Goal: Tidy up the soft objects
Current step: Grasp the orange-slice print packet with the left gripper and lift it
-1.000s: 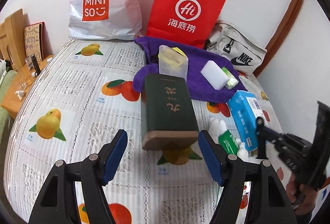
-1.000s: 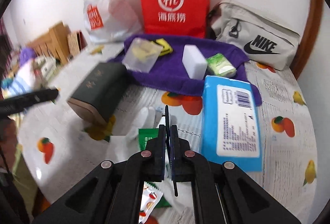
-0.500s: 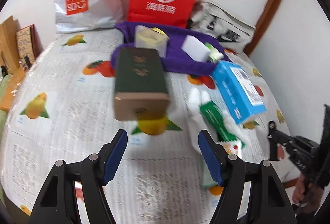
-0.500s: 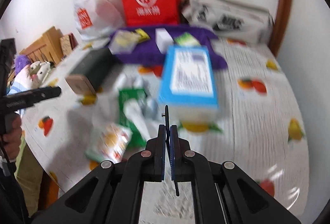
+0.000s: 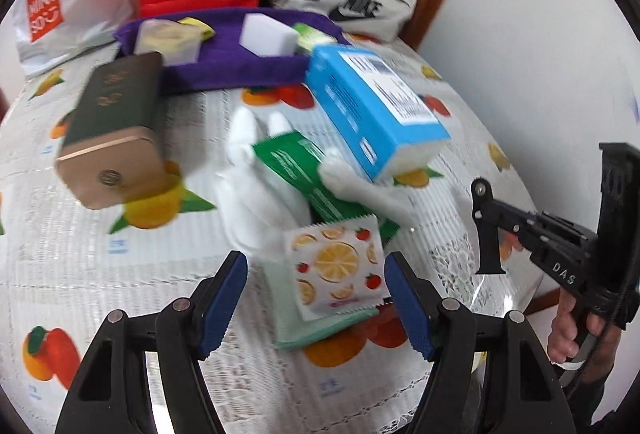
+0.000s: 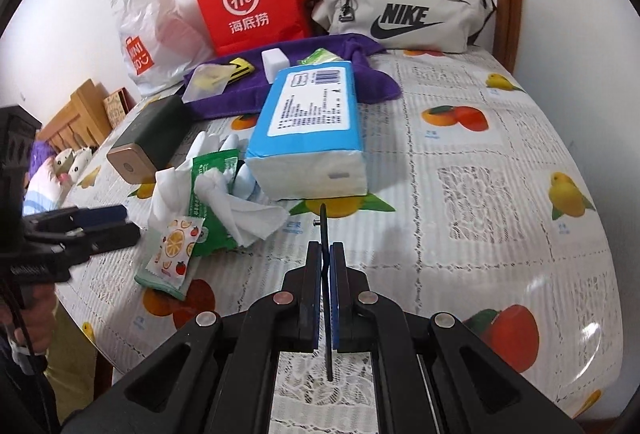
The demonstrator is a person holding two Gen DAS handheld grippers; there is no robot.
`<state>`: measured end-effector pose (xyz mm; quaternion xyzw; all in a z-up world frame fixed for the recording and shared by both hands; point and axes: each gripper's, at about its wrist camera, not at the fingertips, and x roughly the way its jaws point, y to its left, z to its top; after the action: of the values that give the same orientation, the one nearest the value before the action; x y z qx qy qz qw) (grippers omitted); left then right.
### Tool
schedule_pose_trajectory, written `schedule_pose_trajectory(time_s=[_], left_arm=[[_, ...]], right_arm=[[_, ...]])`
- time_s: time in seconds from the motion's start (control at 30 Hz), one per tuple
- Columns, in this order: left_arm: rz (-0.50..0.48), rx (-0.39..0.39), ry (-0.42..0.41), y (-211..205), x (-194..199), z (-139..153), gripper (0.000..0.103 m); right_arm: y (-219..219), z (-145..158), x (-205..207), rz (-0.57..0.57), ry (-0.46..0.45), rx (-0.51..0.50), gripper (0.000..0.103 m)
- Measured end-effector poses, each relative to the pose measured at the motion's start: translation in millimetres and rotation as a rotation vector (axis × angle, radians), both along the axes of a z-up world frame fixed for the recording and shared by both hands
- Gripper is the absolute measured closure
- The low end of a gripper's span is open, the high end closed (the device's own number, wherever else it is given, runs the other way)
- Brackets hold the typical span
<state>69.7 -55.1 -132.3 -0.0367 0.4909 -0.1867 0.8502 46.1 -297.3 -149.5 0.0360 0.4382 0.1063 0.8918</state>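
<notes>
A fruit-print packet (image 5: 340, 266) lies low in the frame's centre on the tablecloth (image 5: 120, 254), between the spread fingers of the left gripper (image 5: 316, 298), apparently untouched. At far right, the right gripper (image 5: 486, 230) is pinched together on nothing. A blue tissue pack (image 5: 372, 106) sits above the packet.

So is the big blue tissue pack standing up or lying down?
Lying down. The blue tissue pack rests flat on the tablecloth, its printed label facing up.
</notes>
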Motion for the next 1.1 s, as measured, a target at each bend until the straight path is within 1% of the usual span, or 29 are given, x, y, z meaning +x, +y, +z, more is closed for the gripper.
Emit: schedule_pose_trajectory(time_s=[0.2,0.37,0.47,0.53,0.6,0.63,0.67,0.7,0.73,0.8,0.87,1.03,1.1], left_arm=[[-0.047,0.0,0.017,-17,4,-10,0.034],[-0.044,0.027,0.048,-24,12,-20,0.035],[-0.036,0.032,0.056,-26,15,-24,0.034],[-0.037,0.055,0.06,-30,17,-29,0.034],[-0.038,0.086,0.036,-34,16,-30,0.034],[-0.04,0.096,0.032,-35,16,-31,0.036],[-0.039,0.106,0.024,-35,15,-31,0.038],[-0.035,0.121,0.013,-36,15,-31,0.043],[-0.035,0.13,0.007,-35,15,-31,0.045],[-0.032,0.135,0.001,-32,15,-30,0.056],[-0.035,0.117,0.002,-27,15,-27,0.06],[-0.027,0.079,-0.018,-17,12,-18,0.062],[-0.023,0.047,-0.024,-10,10,-12,0.062]], right_arm=[[-11,-3,-4,-0.02,-0.012,0.025,0.099],[-20,-6,-5,-0.039,-0.013,0.046,0.099],[-22,-8,-6,-0.041,-0.014,0.055,0.099],[-21,-9,-5,-0.04,-0.014,0.059,0.099],[-20,-10,-5,-0.034,-0.013,0.062,0.099],[-20,-10,-5,-0.032,-0.014,0.062,0.099],[-19,-10,-4,-0.03,-0.013,0.061,0.099],[-18,-11,-4,-0.028,-0.012,0.058,0.099],[-17,-12,-4,-0.026,-0.011,0.055,0.099],[-14,-14,-4,-0.021,-0.004,0.048,0.099],[-11,-16,-3,-0.016,0.002,0.048,0.099],[-1,-16,-3,0.002,0.011,0.037,0.099],[3,-16,-4,0.009,0.014,0.032,0.099]])
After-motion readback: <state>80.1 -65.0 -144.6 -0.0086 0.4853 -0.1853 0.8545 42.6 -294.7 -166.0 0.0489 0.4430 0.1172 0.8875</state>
